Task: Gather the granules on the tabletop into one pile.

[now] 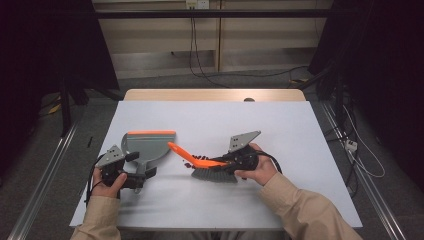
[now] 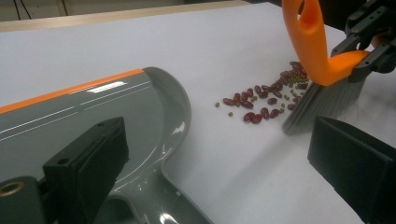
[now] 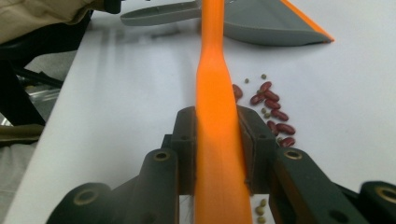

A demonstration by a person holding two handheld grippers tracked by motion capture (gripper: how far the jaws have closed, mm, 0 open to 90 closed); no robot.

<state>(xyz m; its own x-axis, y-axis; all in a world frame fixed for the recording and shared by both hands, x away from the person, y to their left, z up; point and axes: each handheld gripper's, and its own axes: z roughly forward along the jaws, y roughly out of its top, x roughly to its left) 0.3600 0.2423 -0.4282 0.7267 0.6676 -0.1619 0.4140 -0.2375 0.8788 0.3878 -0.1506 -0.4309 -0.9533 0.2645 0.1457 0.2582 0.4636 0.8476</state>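
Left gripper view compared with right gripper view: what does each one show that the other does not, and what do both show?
Left gripper view alone: the brush's grey bristles resting on the table beside the beans.
Right gripper view alone: the right hand-held gripper shut on the orange brush handle, and a beige sleeve.
Both: the grey dustpan with its orange edge, red beans, the white table.
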